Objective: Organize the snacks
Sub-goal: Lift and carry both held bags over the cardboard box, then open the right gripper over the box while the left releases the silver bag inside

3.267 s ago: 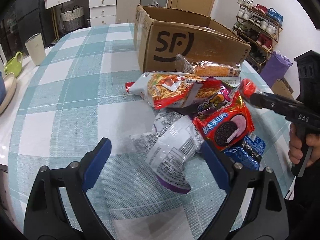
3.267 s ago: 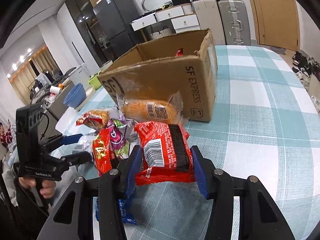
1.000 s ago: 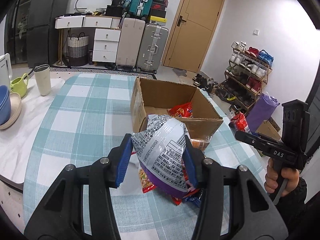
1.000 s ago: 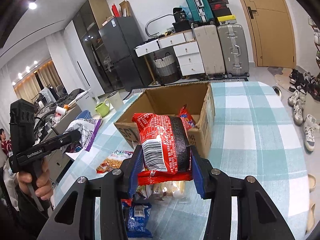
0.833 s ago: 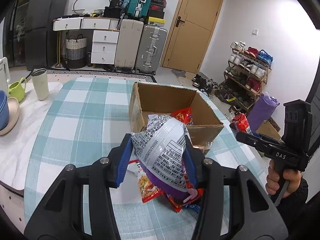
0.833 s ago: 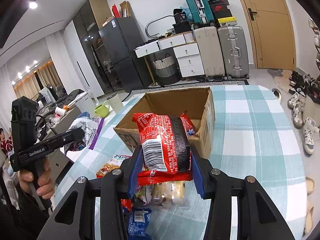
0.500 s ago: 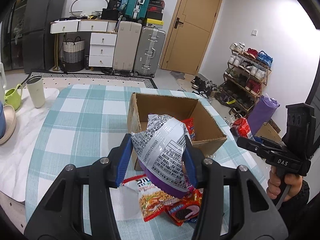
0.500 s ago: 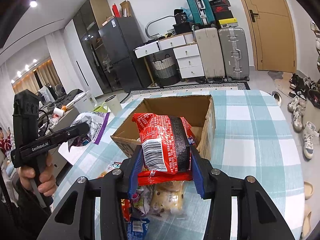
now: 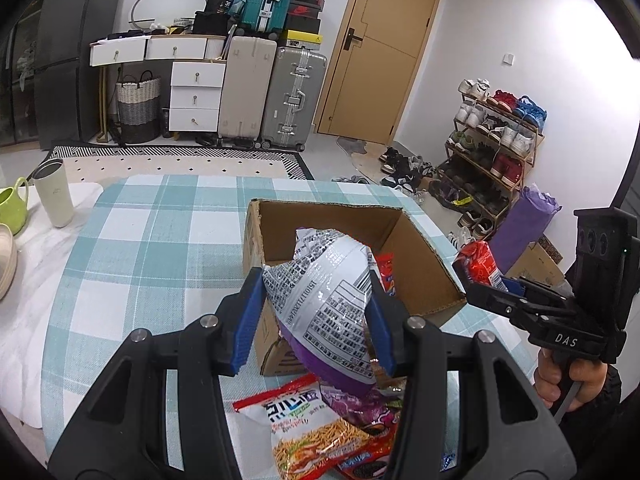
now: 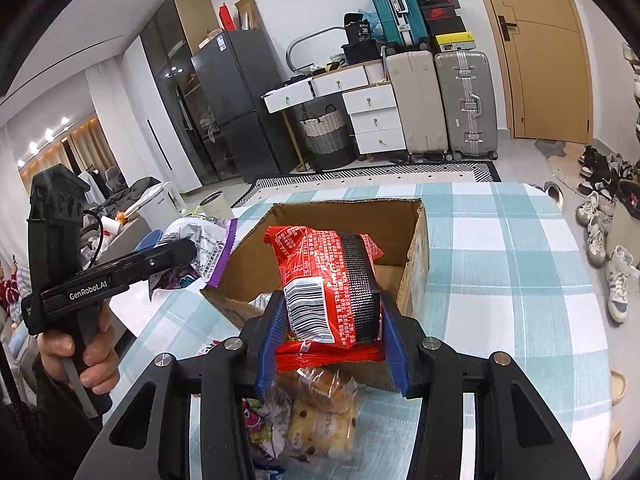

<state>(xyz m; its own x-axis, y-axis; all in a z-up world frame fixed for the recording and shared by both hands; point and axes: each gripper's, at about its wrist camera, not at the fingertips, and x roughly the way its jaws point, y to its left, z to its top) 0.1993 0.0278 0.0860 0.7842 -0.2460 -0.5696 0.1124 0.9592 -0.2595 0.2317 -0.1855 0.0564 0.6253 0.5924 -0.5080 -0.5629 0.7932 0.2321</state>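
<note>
tablecloth [image 9: 152,240]: teal-and-white check | box [image 9: 420,264]: brown cardboard | left bag [image 9: 328,304]: silver with black print, purple bottom edge | right packet [image 10: 328,292]: red, white barcode patch, black band | noodle bag [image 9: 308,436]: white top, orange-red | mug [image 9: 14,204]: lime green | gripper pads [image 9: 248,320]: blue on black frame

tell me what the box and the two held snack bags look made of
Box: brown corrugated cardboard, matte, with raw ragged top edges. Silver bag in the left gripper: likely glossy foil-plastic film, creased and shiny. Red bag in the right gripper: glossy printed plastic, crinkled.
</note>
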